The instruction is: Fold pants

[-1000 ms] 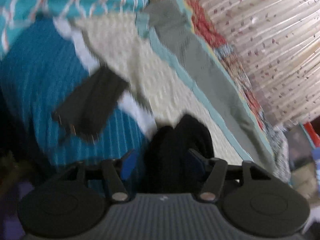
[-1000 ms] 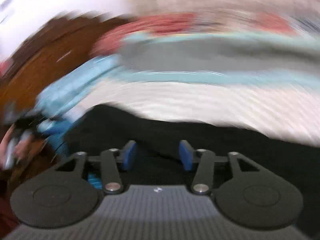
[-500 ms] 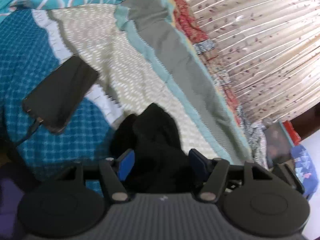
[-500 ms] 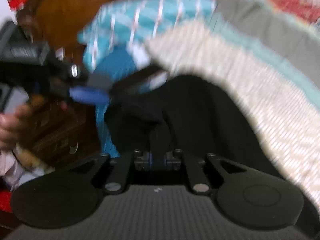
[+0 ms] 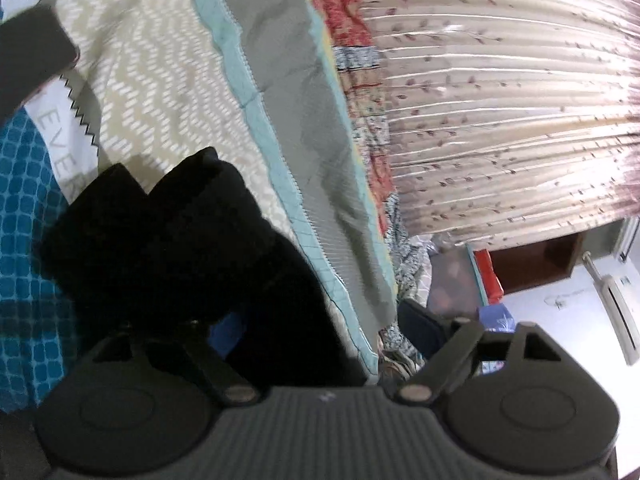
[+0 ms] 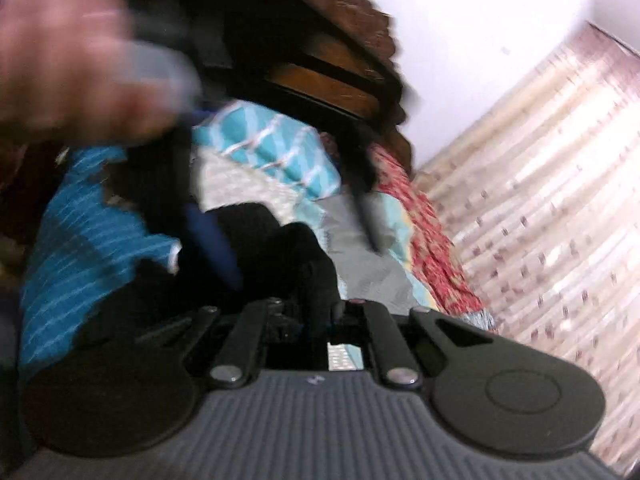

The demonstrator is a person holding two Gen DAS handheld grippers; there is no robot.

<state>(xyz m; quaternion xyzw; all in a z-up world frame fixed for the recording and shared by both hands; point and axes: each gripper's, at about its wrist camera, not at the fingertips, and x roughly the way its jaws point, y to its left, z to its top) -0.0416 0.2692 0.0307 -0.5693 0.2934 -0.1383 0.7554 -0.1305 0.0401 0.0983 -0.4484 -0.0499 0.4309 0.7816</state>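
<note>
Bed: quilted bedspread point(image 5: 168, 80), cream zigzag centre, teal grid patch toward its left edge, grey-and-aqua border point(image 5: 304, 128) along the curtain-side edge. Striped curtain point(image 5: 500, 100) beyond that edge. Dark flat object, probably a phone point(image 5: 28, 52), lies at the far left of the spread.

Black pants point(image 5: 168, 248): bunched, lumpy heap on the cream and teal part of the spread, well short of the grey border. No clear long axis; legs and waistband not distinguishable, fabric too dark to read folds. The heap runs straight ahead of both tools, close in.

Left gripper point(image 5: 312, 332): fingers set wide apart, pants cloth lying between them and over the left blue pad; whether it is pinched, cannot tell. Judged nearer the heap's bed-side bulk.

Right gripper point(image 6: 310, 312): fingers drawn together, clamped on a ridge of the pants cloth that rises directly from the tips. View blurred.

Judgement: the cloth needs spreading flat across the cream area before any fold line exists.
</note>
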